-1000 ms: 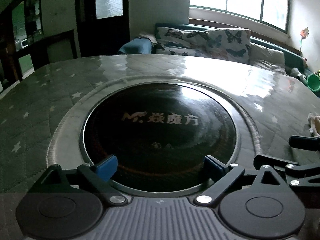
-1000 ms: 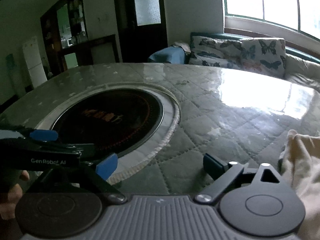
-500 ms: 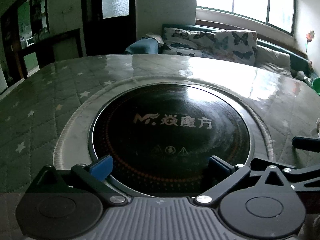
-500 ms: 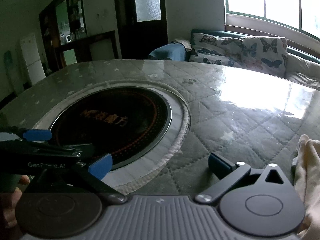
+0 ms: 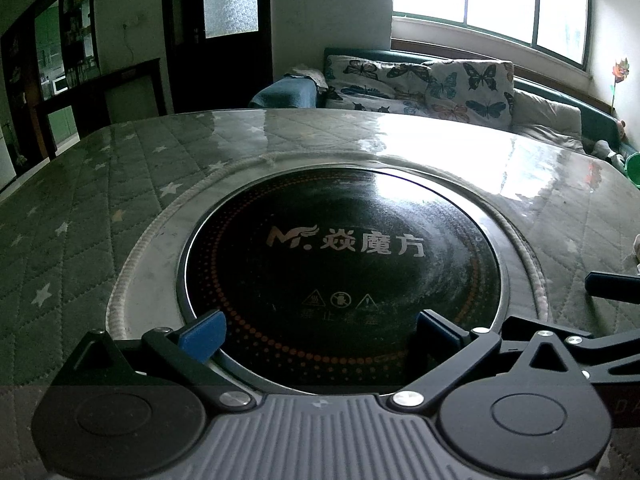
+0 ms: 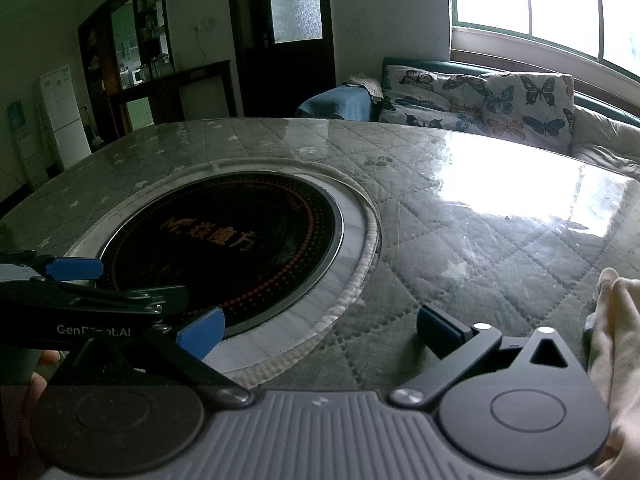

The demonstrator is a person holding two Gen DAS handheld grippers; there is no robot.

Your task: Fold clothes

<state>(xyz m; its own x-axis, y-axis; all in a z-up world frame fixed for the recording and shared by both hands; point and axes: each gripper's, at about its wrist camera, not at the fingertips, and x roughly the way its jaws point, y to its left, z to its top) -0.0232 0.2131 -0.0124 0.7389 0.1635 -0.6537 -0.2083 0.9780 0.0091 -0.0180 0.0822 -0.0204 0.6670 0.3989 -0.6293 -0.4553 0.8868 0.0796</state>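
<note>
Cream cloth [image 6: 616, 344], the garment to fold, lies bunched at the near right of the round black hob [image 5: 344, 276] set into the quilted surface [image 5: 80, 216]. Left tool [image 5: 318, 330] has finished widening over the last second; its blue pads now stand spread over the hob, holding nothing. Right tool [image 6: 316, 330] is likewise spread and empty, just left of the cloth. Judgement: folding has not begun; a first grasp comes next.
</note>
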